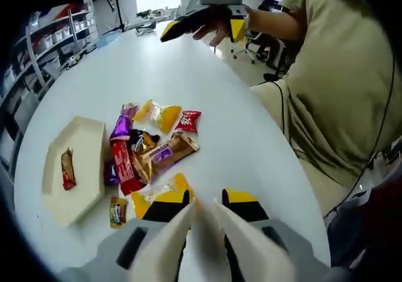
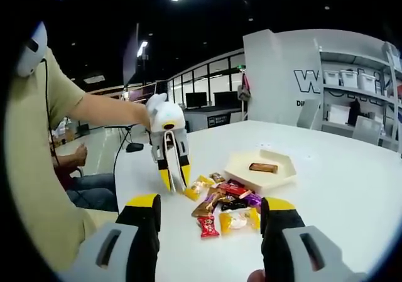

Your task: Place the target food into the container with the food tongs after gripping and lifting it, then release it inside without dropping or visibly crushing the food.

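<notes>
Desk [image 1: 188, 68]: white, round-edged, carrying everything listed below.

Container [image 1: 88, 145]: cream, hexagonal shallow tray, at the left of the snack pile in the left gripper view. One red-and-brown wrapped bar [image 1: 67, 169] already lies inside it.

Snack pile [image 1: 147, 150]: loose wrapped sweets on the desk just beside the container. It includes a purple packet [image 1: 122, 127], a long red packet [image 1: 127, 166], a brown-and-purple bar [image 1: 164, 154], a small red packet [image 1: 188, 120], yellow packets [image 1: 158, 115] and one small brown piece [image 1: 117, 211] lying apart, near the container's lower corner.

Left gripper [image 1: 200, 211]: your food tongs are clamped in it; their pale arms converge to nearly touching tips, poised at the near edge of the pile over a yellow wrapper [image 1: 164, 191]. No food between the tips. In the right gripper view it points down at the pile's edge.

Right gripper [image 2: 210, 210]: fingers spread wide, holding nothing, raised well back from the pile. In the left gripper view it sits at the far side of the desk, in your hand [image 1: 213, 26].
</notes>
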